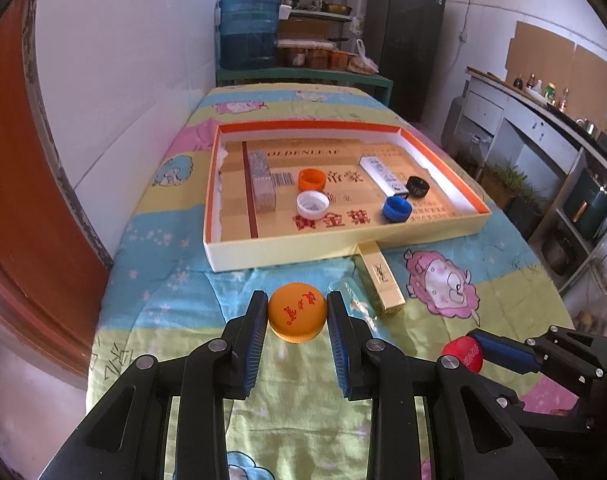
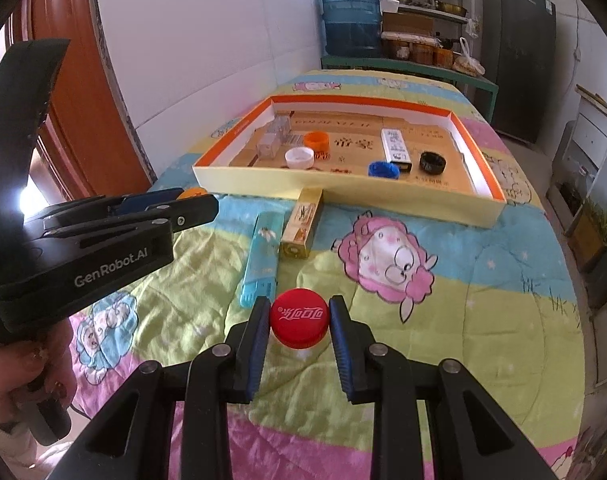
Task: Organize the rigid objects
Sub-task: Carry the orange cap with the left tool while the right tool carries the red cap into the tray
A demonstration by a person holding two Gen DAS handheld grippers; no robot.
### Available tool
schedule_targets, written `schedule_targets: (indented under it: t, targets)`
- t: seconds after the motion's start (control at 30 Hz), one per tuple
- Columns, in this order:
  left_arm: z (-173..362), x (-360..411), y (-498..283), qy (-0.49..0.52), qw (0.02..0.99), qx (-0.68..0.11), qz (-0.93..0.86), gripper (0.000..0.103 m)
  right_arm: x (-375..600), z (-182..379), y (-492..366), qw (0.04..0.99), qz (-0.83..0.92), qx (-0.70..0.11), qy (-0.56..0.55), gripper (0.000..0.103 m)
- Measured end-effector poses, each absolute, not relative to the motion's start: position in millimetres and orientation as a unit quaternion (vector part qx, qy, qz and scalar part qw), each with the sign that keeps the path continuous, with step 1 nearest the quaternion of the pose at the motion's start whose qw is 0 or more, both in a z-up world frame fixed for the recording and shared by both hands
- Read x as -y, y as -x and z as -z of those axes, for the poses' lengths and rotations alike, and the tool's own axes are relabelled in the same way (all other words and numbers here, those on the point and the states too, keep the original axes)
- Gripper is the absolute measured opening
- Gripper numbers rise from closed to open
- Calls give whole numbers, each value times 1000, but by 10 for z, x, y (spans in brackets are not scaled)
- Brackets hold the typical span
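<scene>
Left tongs (image 1: 297, 312) narrowly parted, angled down; right tongs (image 2: 299, 314) likewise; hand (image 2: 19, 368) apparently gripping left handle

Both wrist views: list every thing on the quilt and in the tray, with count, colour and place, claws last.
Tray: one, cream with orange rim, far half of quilt.
Caps in tray: four; orange, white, blue, black.
Clear box: one, tray's left side.
White box: one, tray's right side.
Gold box: one, on quilt, touching tray's near wall.
Pale blue box: one, beside gold box.
Orange cap: one, in left claw.
Red cap: one, in right claw.
</scene>
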State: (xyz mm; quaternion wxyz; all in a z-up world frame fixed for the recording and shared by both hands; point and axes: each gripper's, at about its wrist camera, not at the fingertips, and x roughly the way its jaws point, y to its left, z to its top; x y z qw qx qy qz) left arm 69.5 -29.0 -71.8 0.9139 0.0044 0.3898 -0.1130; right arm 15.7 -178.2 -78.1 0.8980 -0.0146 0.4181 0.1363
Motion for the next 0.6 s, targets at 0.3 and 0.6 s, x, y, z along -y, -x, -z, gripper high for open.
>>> schedule_targets:
  t: [0.3,0.6]
  targets:
    - [588,268,-833,-1,918,-381,112,31,1827,641,-339,906,-131,-403,16,30]
    - [445,299,-1036,-4,923,-367,114,31,1938,484,-585,916,-118,-383,16,30]
